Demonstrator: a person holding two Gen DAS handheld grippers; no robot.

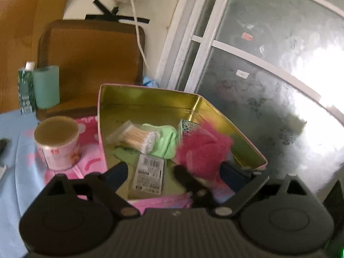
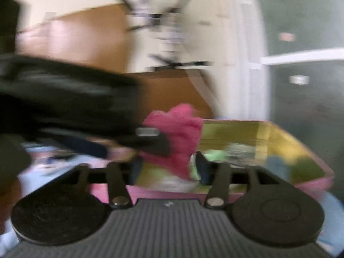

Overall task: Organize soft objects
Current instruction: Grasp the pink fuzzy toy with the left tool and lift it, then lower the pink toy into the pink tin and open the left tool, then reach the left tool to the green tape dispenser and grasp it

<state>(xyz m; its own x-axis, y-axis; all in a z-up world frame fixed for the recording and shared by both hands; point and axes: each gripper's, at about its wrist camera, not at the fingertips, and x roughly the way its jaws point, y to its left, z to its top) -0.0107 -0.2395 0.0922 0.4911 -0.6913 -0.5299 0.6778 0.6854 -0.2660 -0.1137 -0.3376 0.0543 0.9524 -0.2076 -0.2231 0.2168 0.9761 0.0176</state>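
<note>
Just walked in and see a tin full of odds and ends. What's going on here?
A person with tongs in each hand is sorting soft things into the open tin. The right tongs are closed on a pink fluffy cloth over the tin's near edge. The left tongs hover open. Cotton swabs and a green cloth already lie inside.

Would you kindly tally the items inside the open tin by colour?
Pink: 1, fluffy pink cloth
Green: 1, light green cloth
Beige: 1, cotton swab pack
White: 1, barcode-labelled packet
Green-and-white: 1, patterned packet
Total: 5
</note>
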